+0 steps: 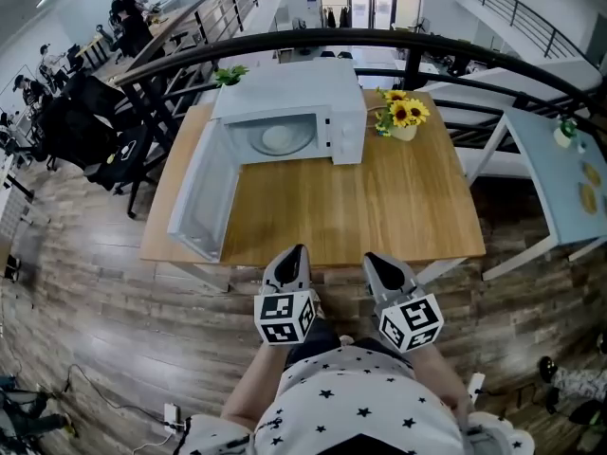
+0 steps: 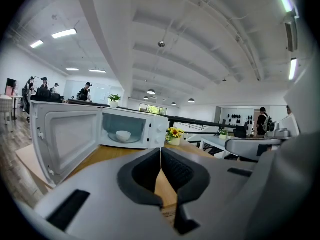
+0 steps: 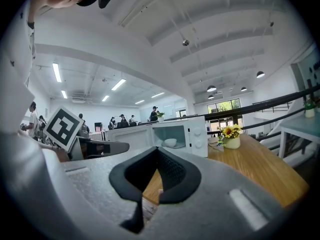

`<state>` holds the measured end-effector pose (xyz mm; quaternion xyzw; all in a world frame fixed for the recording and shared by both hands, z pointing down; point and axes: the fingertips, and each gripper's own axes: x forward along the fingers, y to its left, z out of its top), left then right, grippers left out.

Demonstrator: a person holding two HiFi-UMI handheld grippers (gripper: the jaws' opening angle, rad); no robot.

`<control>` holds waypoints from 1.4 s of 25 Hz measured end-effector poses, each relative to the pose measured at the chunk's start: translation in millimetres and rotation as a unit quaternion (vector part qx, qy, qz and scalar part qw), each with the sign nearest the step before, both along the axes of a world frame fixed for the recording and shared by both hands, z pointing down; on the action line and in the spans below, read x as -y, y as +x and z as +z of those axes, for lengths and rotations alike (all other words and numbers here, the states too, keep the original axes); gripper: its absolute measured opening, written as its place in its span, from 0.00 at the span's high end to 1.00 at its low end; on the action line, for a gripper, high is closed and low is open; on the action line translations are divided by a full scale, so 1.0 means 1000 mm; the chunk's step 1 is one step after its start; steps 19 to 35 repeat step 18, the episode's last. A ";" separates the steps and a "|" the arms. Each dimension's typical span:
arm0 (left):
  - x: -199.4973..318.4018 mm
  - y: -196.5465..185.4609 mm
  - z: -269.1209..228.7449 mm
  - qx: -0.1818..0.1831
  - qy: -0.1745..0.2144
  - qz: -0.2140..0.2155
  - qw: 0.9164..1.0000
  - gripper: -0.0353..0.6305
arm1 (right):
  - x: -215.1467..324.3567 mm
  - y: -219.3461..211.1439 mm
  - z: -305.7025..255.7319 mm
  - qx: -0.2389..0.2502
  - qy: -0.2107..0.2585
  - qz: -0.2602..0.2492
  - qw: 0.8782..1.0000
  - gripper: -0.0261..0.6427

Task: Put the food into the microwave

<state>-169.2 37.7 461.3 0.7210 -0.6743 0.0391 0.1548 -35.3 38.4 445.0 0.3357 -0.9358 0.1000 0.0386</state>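
1. As we hold the left gripper [image 1: 298, 251] and right gripper [image 1: 373, 258] at six o'clock of the wooden table [image 1: 379, 207], both claws are pressed together, empty.
2. The food bowl [image 1: 280, 138] sits inside the open microwave [image 1: 294, 93] at twelve; sunflowers [image 1: 403, 114] at one.
3. A dark railing [image 1: 379, 39] curves behind.

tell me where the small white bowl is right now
In the head view the small white bowl sits inside the open white microwave at the far side of the wooden table, left of the sunflower pot.

microwave [image 1: 294, 91]: door open | bowl [image 1: 282, 138]: inside | sunflower pot [image 1: 404, 121]: just beside microwave
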 end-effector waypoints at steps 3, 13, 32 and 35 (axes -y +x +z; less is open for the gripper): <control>0.001 -0.002 0.001 -0.002 0.000 0.003 1.000 0.94 | 0.002 -0.001 0.001 0.000 -0.002 0.003 1.000 0.95; 0.000 -0.005 0.002 -0.004 0.001 0.013 1.000 0.94 | 0.002 -0.007 0.002 -0.002 -0.003 0.002 1.000 0.95; 0.001 -0.008 0.004 0.003 0.003 0.015 1.000 0.94 | 0.003 -0.011 0.003 -0.001 -0.003 0.000 1.000 0.95; 0.001 -0.008 0.004 0.003 0.003 0.015 1.000 0.94 | 0.003 -0.011 0.003 -0.001 -0.003 0.000 1.000 0.95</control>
